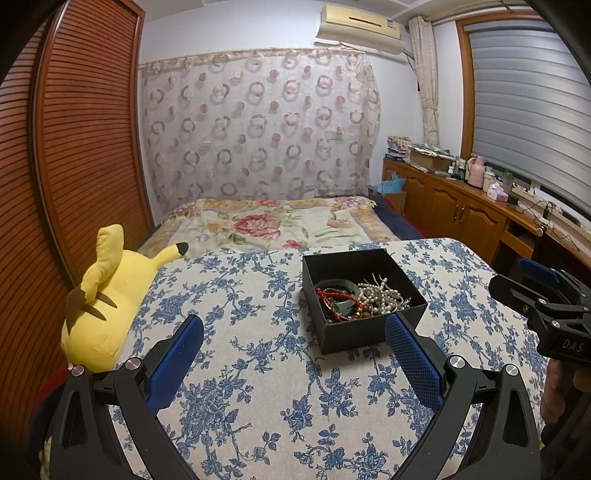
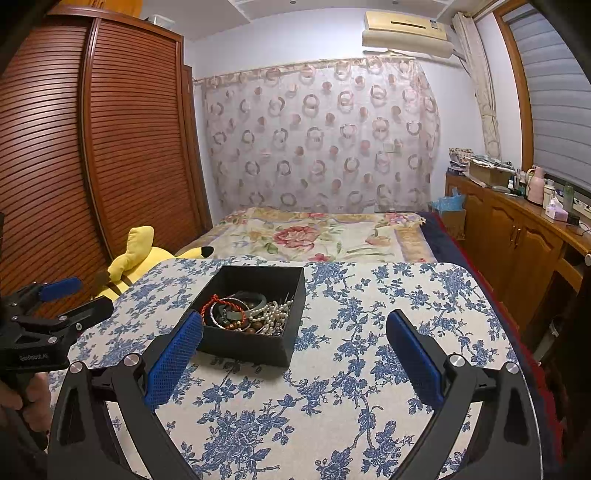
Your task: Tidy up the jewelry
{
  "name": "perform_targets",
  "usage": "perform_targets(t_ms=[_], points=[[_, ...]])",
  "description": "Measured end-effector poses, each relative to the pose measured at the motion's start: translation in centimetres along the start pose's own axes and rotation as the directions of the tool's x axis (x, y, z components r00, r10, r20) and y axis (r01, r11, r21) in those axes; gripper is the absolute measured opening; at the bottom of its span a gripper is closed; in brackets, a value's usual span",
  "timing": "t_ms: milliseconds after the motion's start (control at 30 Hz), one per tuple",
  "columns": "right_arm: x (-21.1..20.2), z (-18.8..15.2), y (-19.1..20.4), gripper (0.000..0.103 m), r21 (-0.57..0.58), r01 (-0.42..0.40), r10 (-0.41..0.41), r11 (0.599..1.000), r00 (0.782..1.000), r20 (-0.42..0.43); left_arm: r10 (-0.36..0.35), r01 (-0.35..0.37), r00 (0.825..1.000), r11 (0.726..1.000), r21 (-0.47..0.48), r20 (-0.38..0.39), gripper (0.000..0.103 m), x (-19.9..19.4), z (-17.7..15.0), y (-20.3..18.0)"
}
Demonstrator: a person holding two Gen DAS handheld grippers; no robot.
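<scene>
Floral tablecloth [image 1: 258, 295] (blue-on-cream) fronts bed [image 1: 277, 221].

A table covered by a blue floral cloth [image 1: 258, 369] stands at the foot of a bed with a flowered spread [image 1: 273, 221]. A yellow plush toy [image 1: 107, 291] lies beside the table, against a louvred wardrobe [image 2: 110, 147]. A patterned curtain [image 2: 317, 136] hangs beneath 1 air conditioner [image 2: 406, 33], and a wooden cabinet [image 2: 517, 251] carries bottles.

Both the left gripper [image 1: 294, 356] and the right gripper [image 2: 294, 354] are matte black frames with silver round-head screws and blue mesh-textured finger pads [image 2: 173, 360]. Small pale lettering marks each body.
</scene>
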State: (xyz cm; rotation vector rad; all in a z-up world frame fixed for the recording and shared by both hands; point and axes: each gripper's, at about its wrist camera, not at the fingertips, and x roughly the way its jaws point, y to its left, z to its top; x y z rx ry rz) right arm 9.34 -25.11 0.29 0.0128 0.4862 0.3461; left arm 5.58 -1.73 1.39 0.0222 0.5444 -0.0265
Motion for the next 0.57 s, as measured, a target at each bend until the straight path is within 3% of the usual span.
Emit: perform_targets(t_ms=[567], points=[[0.31, -0.11, 0.09, 0.1, 0.001, -0.001, 0.001, 1.0, 1.0, -0.002, 0.002, -0.002, 1.0, 1.0, -0.004, 0.001, 0.095, -0.03, -0.2, 0.11]])
